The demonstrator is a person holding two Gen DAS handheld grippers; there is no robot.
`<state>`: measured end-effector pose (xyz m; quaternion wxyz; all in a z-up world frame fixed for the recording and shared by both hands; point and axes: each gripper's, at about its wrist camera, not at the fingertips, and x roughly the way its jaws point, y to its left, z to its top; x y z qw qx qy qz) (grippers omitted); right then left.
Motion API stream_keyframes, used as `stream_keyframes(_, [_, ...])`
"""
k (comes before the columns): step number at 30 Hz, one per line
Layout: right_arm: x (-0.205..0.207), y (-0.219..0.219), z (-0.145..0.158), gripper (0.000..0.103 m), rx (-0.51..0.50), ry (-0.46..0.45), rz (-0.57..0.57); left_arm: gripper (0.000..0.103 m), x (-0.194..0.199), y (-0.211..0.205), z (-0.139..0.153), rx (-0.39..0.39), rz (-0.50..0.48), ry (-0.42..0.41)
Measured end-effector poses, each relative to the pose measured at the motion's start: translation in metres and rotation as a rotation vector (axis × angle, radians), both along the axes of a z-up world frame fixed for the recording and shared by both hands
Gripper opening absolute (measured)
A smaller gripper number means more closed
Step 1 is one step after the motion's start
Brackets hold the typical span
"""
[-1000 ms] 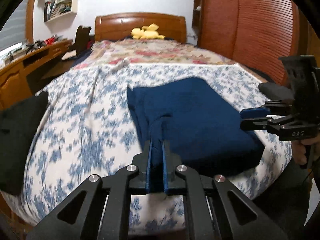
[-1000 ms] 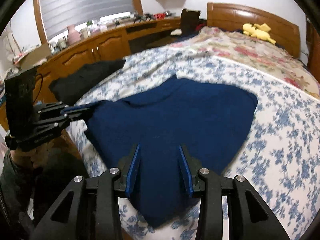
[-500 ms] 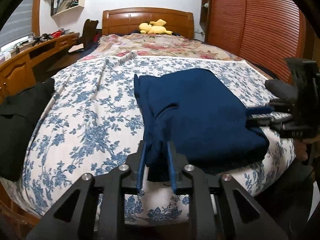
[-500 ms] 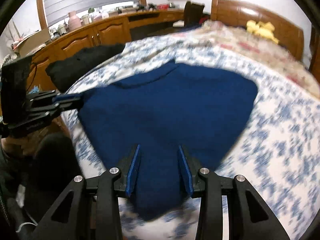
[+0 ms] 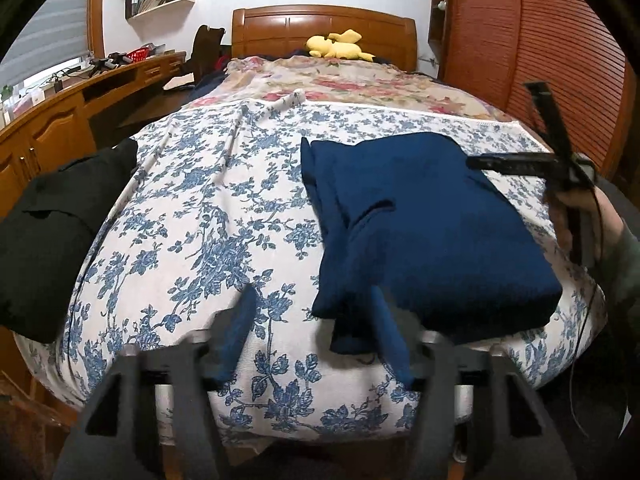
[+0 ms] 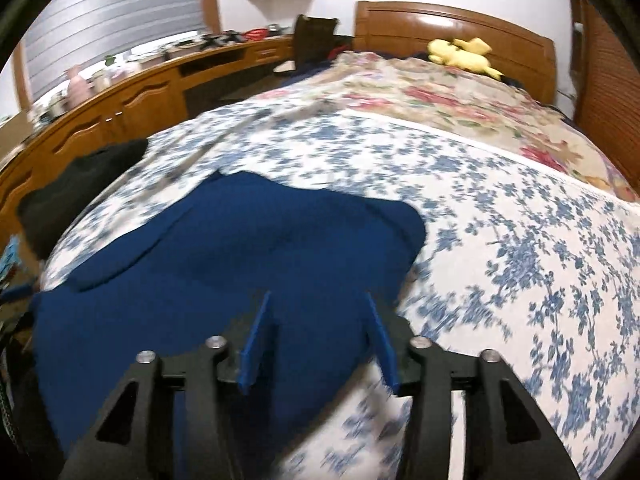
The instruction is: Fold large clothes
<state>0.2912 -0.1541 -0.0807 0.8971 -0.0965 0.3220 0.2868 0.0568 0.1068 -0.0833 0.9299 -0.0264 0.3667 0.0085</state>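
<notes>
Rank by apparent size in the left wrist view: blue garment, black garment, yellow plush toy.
1. blue garment
2. black garment, partly cut off at the frame edge, so its rank is unsure
3. yellow plush toy, smallest, though farthest from the camera

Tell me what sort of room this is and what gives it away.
A bedroom, most likely in a home. A bed with a floral cover fills the view, backed by a wooden headboard with a yellow plush toy against it. A wooden desk runs along the wall.
</notes>
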Motion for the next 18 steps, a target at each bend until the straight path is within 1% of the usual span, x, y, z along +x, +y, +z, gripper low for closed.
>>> stream_keyframes(2, [0.016,0.007,-0.006,0.064,-0.019,0.024,-0.034,0.062,0.000,0.000,0.000,0.008,-0.004,0.008])
stream_keyframes(4, [0.027,0.006,-0.009,0.065,-0.022,0.026,-0.083,0.062,0.000,0.000,0.000,0.013,-0.009,0.015])
stream_keyframes(5, [0.032,0.003,-0.012,0.069,-0.012,0.039,-0.093,0.062,-0.001,0.000,0.001,0.018,-0.011,0.017])
stream_keyframes(6, [0.038,0.003,-0.016,0.074,-0.002,0.063,-0.090,0.062,-0.001,0.000,0.001,0.021,-0.011,0.019])
stream_keyframes(8, [0.048,0.002,-0.026,0.077,0.025,0.121,-0.081,0.062,-0.002,0.001,0.001,0.018,-0.010,0.022])
stream_keyframes(9, [0.051,0.002,-0.025,0.080,0.036,0.142,-0.078,0.062,-0.002,0.001,0.001,0.013,-0.010,0.024])
stream_keyframes(13, [0.065,0.003,-0.031,0.081,0.092,0.222,-0.026,0.062,-0.001,0.000,-0.004,-0.015,-0.013,0.037])
stream_keyframes(15, [0.067,0.006,-0.034,0.080,0.114,0.242,0.012,0.062,-0.002,-0.001,-0.007,-0.019,-0.016,0.042])
stream_keyframes(16, [0.066,0.008,-0.034,0.078,0.124,0.245,0.032,0.062,-0.003,-0.002,-0.009,-0.022,-0.019,0.049])
stream_keyframes(17, [0.064,0.010,-0.034,0.061,0.149,0.255,0.067,0.062,-0.004,-0.003,-0.011,-0.025,-0.022,0.052])
stream_keyframes(18, [0.063,0.011,-0.035,0.048,0.154,0.250,0.078,0.062,-0.005,-0.004,-0.013,-0.027,-0.024,0.056])
